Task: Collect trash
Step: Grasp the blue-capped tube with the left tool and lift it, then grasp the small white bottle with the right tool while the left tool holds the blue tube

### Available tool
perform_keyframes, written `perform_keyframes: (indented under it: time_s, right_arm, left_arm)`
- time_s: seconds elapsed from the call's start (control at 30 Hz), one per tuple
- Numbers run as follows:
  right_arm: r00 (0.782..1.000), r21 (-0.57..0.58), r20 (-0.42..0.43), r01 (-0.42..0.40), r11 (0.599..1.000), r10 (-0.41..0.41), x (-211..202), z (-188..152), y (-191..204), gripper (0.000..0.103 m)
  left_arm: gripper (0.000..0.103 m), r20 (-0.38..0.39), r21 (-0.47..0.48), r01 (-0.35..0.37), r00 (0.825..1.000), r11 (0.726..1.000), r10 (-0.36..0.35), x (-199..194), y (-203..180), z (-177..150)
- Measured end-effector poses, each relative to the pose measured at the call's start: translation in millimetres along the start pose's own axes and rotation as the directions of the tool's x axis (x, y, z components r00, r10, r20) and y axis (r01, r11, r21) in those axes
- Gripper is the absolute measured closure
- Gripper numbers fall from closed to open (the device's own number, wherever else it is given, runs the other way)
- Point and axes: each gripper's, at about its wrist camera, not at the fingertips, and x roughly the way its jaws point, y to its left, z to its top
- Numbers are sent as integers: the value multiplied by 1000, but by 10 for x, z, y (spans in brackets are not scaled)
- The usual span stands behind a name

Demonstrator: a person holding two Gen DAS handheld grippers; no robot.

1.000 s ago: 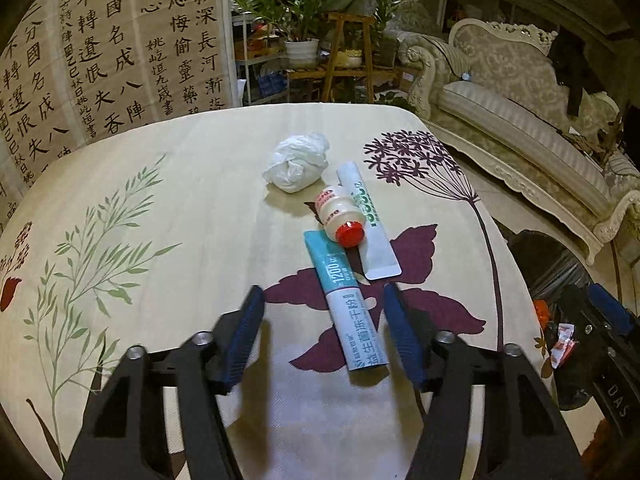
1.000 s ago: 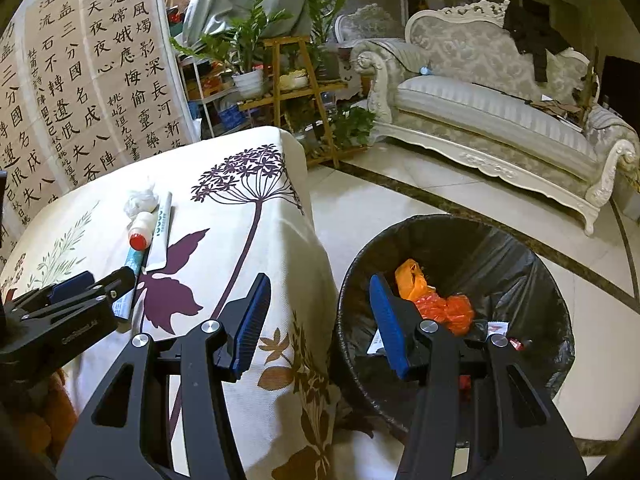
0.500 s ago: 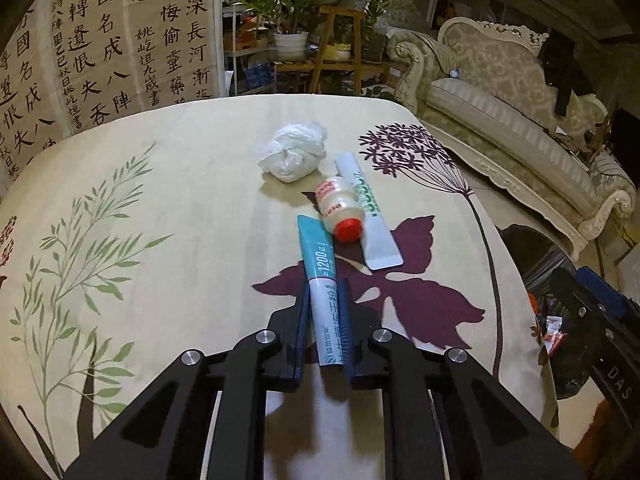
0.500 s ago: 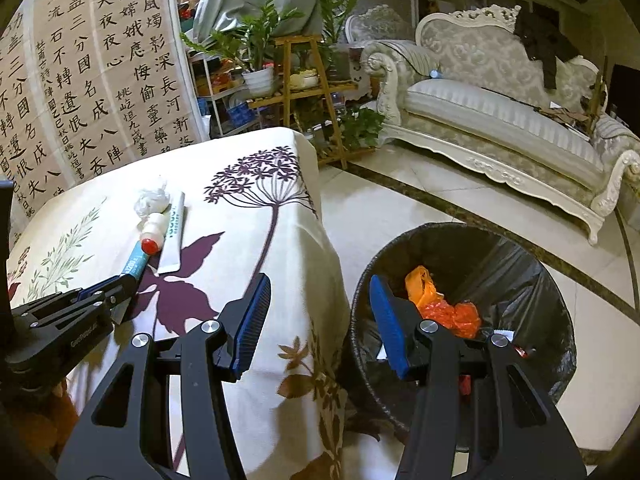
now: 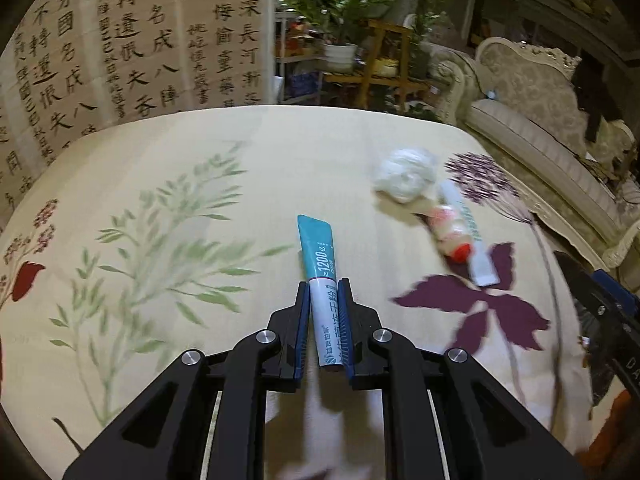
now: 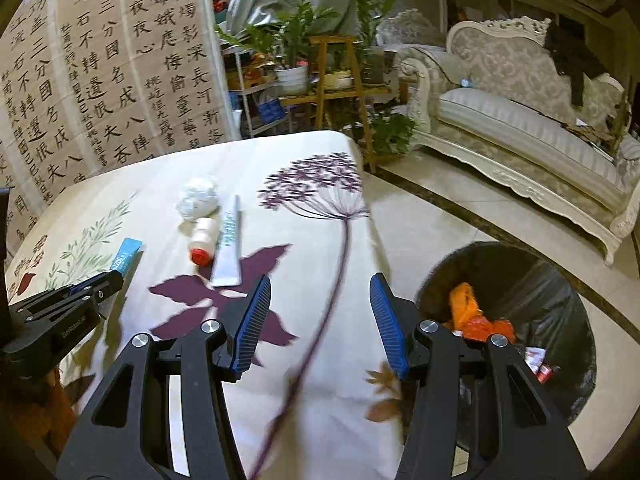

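Sachet [image 5: 323, 284] lifted clear of bottle [image 5: 448, 236], clamped in left gripper [image 5: 325, 292].

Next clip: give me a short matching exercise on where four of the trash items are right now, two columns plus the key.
Things:
1. teal sachet
2. small bottle
3. crumpled tissue
4. orange wrapper

Places:
A. inside the black-lined bin
B. clamped in the left gripper
C. on the tablecloth, farthest from the grippers
D. lying on its side, red cap toward the camera

Pairs: 1-B, 2-D, 3-C, 4-A
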Motion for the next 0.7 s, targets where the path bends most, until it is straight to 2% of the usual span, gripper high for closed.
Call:
perform_keyframes:
  time_s: [0.5, 0.6, 0.7]
  right_arm:
    - [998, -79, -39, -61, 995, 58, 325, 172, 620, 53]
    - [997, -96, -45, -70, 993, 66, 390, 218, 738, 55]
    - [996, -114, -60, -76, 991, 70, 492, 260, 837, 64]
  left_arm:
    - [88, 6, -87, -124, 992, 988, 125, 6, 835, 39]
    - [88, 2, -102, -130, 991, 986, 131, 20, 933, 53]
    - [88, -8, -127, -117, 993, 985, 117, 35, 1010, 53]
